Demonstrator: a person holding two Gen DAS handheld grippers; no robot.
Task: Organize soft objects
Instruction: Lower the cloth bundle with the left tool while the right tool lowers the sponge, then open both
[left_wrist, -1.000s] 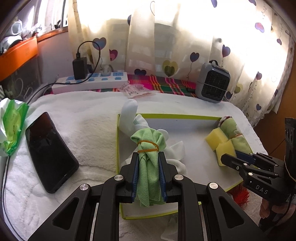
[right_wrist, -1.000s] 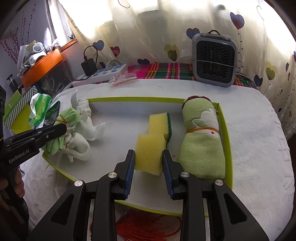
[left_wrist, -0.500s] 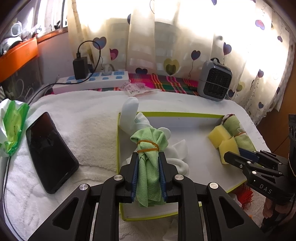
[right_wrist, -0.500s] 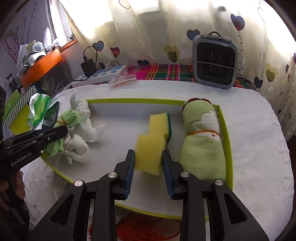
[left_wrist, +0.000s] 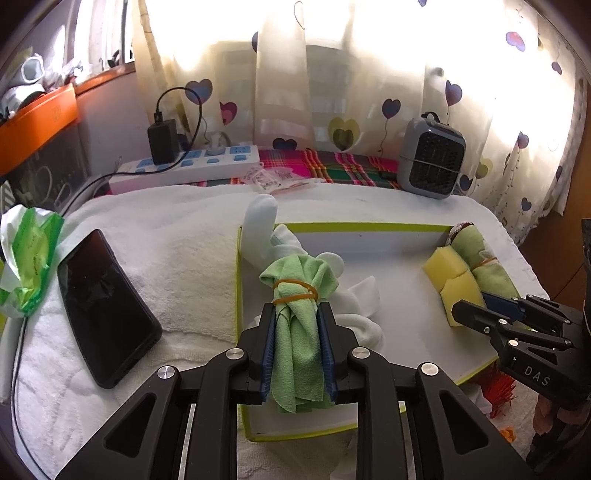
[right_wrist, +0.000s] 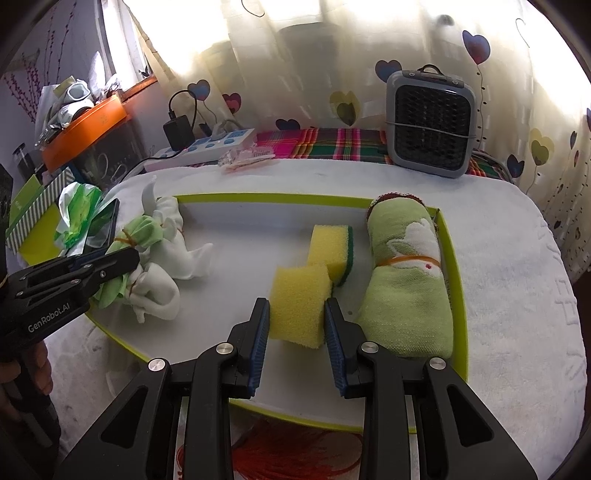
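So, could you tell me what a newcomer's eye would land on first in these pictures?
Probably the green-rimmed tray on the white towel, with the left gripper opening around a banded green cloth bundle at the tray's left end. At the other end, the right gripper is clamped on a yellow sponge beside a rolled green towel.

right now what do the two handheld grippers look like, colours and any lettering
Both are matte black, angular frames with cut-out openings and silver screw heads. The left gripper and right gripper each carry two fingers faced with ribbed blue pads. Seen side-on, the left one's body reads "GenRobot.AI" in white; the right one's shows "DAS".
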